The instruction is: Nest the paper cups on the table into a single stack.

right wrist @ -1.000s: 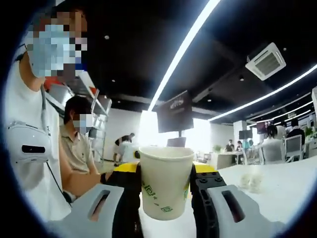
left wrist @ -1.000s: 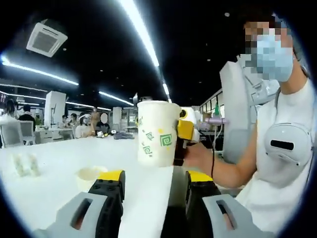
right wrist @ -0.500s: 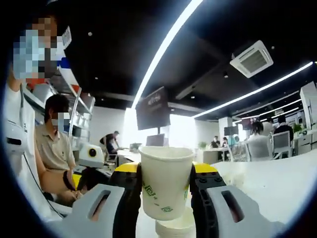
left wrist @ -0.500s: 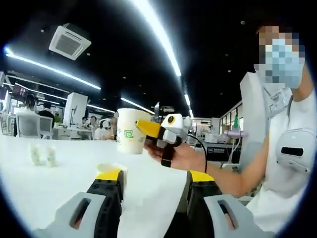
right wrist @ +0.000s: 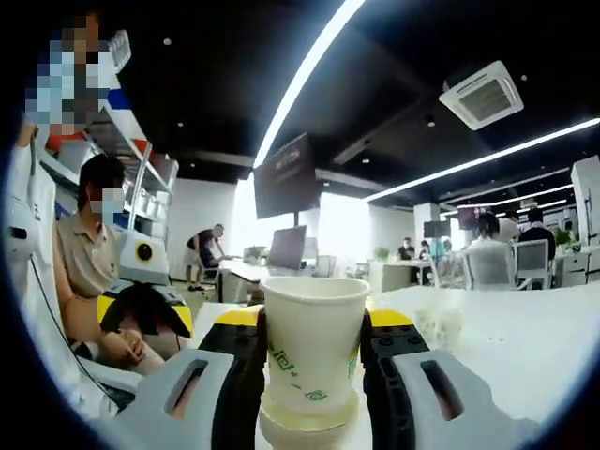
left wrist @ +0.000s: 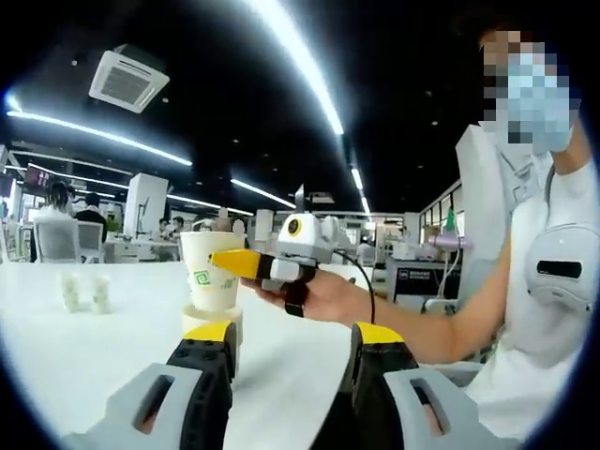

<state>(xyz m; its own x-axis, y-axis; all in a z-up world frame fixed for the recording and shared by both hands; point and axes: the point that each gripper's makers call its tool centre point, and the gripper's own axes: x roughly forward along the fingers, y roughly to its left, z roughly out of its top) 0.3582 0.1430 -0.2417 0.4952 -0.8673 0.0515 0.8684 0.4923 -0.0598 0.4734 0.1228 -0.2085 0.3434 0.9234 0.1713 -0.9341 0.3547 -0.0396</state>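
- My right tool (right wrist: 312, 370) is clamped on a paper cup (right wrist: 312, 352), one jaw on each side of its wall, about halfway up the cup.
- That cup stands upright, mouth up, and its base sits down inside the rim of a lower cup (right wrist: 305, 429) directly beneath it; I cannot tell how deep it has gone in.
- In the left gripper view I see the same right tool (left wrist: 225, 262) reaching in from the right, a hand (left wrist: 323, 295) behind it, yellow tips against the held cup (left wrist: 212, 272) above the lower cup (left wrist: 211, 322).
- The held cup is white with small green square-spiral marks on its wall and a rolled rim; the lower one looks plain white or cream where it shows.
- My left tool (left wrist: 292, 342) has its jaws set wide apart with nothing between them; it sits just in front of the lower cup, whose side lies behind the left jaw's yellow tip.
- Both cups are over the white counter (left wrist: 103, 352), with two small pale objects (left wrist: 82, 292) farther off on it.
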